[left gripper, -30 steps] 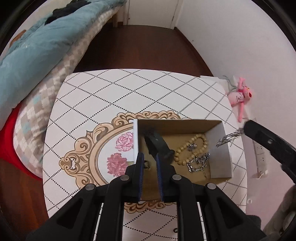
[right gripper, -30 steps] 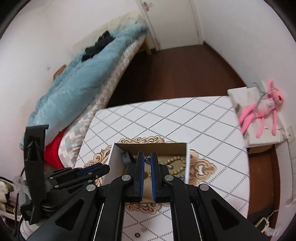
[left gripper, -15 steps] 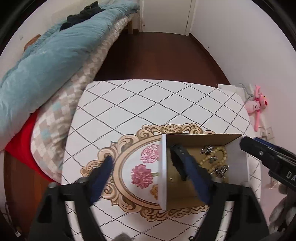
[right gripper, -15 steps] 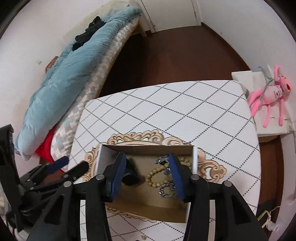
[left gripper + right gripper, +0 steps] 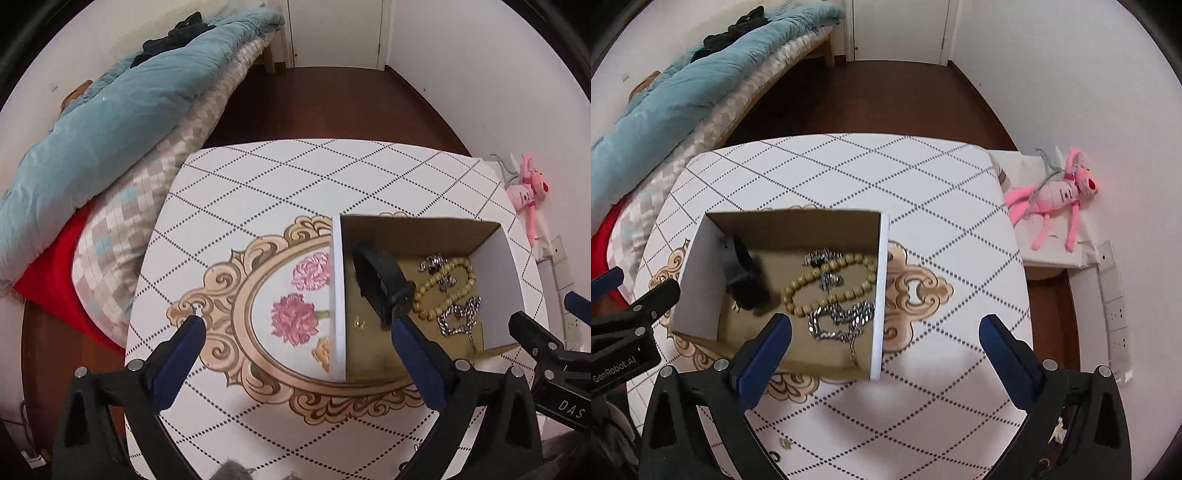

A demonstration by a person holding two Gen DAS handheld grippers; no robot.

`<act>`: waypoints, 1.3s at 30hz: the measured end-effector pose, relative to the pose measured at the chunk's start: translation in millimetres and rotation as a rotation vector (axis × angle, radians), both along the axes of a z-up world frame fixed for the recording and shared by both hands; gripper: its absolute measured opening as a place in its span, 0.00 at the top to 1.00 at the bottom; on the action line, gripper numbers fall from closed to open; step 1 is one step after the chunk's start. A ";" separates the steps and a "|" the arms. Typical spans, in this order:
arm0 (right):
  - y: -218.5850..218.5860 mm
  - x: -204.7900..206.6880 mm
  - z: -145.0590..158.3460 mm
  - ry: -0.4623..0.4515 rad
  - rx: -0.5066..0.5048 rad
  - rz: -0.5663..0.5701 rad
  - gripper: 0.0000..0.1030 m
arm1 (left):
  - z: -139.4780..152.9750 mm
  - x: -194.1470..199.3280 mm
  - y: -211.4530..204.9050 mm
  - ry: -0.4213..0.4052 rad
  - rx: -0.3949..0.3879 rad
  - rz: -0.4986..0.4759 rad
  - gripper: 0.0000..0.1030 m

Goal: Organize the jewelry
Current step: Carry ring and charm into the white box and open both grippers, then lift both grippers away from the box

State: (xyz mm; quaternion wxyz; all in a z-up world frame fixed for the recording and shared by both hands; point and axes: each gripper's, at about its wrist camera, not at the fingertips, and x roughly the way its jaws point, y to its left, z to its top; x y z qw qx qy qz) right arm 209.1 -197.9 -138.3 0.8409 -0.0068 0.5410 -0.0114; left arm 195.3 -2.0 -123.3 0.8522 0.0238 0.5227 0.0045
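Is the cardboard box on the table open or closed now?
Open. The box has no lid, so the bead bracelet, silver chain and black band inside show.

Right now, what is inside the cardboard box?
Inside the cardboard box: a black band, a wooden bead bracelet, a silver chain, darker metal pieces and a small gold item. The near corner is hidden by a gripper finger.
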 end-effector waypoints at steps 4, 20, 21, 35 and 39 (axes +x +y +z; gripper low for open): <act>-1.0 -9.1 1.3 -0.011 0.008 -0.016 0.00 | 3.2 -8.2 -3.6 -0.010 -0.010 -0.001 0.00; -14.0 -71.5 73.0 -0.197 -0.011 -0.071 0.00 | 74.4 -69.2 -15.4 -0.167 -0.039 -0.019 0.00; -14.6 -76.3 79.3 -0.211 -0.008 -0.072 0.00 | 79.6 -72.9 -15.6 -0.175 -0.043 -0.020 0.00; -16.6 -113.9 105.0 -0.247 0.036 -0.092 0.00 | 79.4 -98.0 -8.4 -0.144 -0.015 0.005 0.00; -6.9 -119.8 66.7 -0.152 0.044 -0.078 0.00 | 34.4 -105.9 3.0 -0.048 0.031 0.002 0.00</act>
